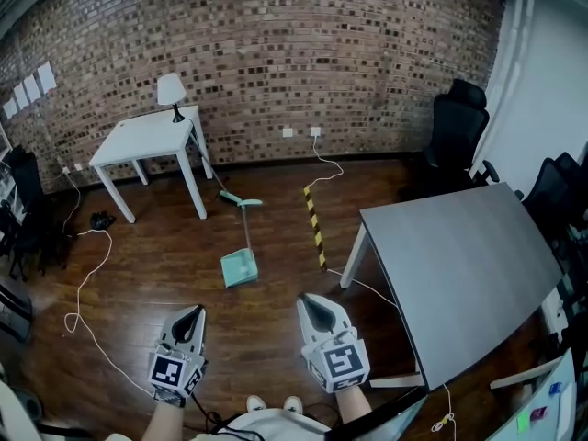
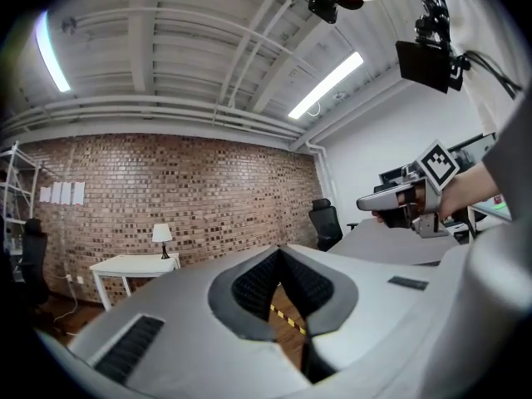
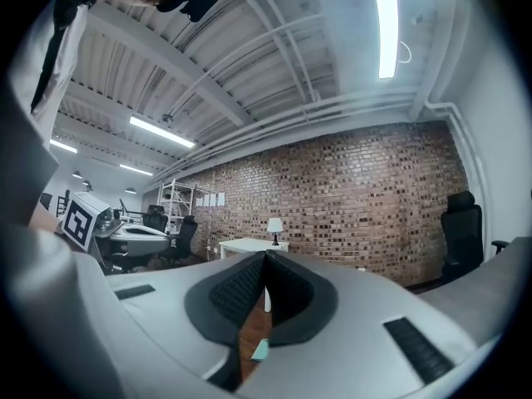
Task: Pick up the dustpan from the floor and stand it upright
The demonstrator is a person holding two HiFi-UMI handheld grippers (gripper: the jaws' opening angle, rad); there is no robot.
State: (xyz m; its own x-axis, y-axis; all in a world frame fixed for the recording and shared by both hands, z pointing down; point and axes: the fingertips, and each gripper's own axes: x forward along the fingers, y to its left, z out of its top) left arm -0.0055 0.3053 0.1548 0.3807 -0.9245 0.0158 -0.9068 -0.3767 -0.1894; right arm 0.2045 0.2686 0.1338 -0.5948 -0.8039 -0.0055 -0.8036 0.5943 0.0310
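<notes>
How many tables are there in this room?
2. A small white table stands against the red brick wall, upper left; a large grey table stands at right. More may lie out of view.

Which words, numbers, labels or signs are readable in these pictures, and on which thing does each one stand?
No word or number can be read anywhere.
Marker cube on the left claw: black square pattern only, no letters.
Marker cube on the right claw: the same, no letters.
Papers on the brick wall: too small to read.
Floor tape: yellow and black stripes, no text.
</notes>
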